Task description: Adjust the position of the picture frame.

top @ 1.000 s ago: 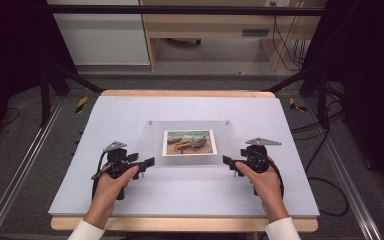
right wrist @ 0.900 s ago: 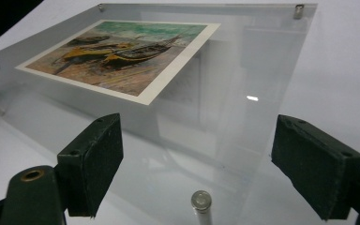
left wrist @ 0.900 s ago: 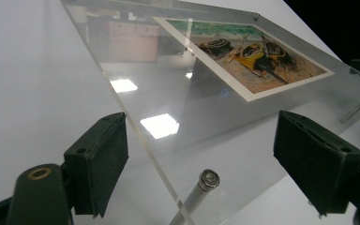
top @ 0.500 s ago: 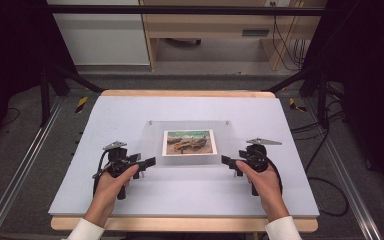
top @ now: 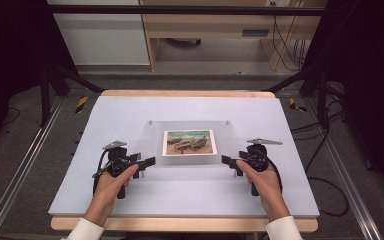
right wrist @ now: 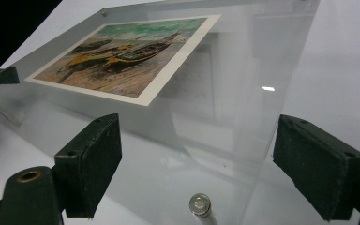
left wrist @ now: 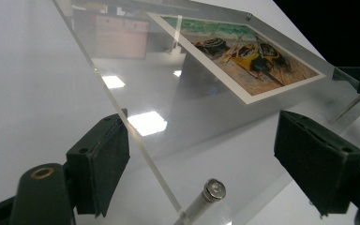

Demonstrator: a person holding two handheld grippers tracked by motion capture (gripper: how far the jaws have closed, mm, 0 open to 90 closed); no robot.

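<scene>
The fingers [left wrist: 98, 168] of the left gripper [top: 139, 164] stand wide apart, straddling the near corner of a clear acrylic frame [top: 152, 145] without pressing on it; the fingers [right wrist: 89, 164] of the right gripper [top: 230, 163] are spread just as wide at the opposite near corner, also holding nothing. In each gripper view the frame's edge and a small metal standoff pin [left wrist: 206, 194] sit in the gap between the black pads.

The frame lies in the middle of the pale tabletop [top: 105, 115], with a boat picture [top: 189, 142] sandwiched inside it. The frame looks propped slightly on its corner pins, which would leave its edges free for a grip from the side. Two grippers at mirrored corners suggest that the wide, slippery panel is meant to be lifted level, so that it neither tips nor twists.

Both hands [top: 111, 182] rest low near the front of the tabletop, forearms coming in from the near edge. The grippers lie nearly level and point inward toward each other, one at each side of the frame.
</scene>
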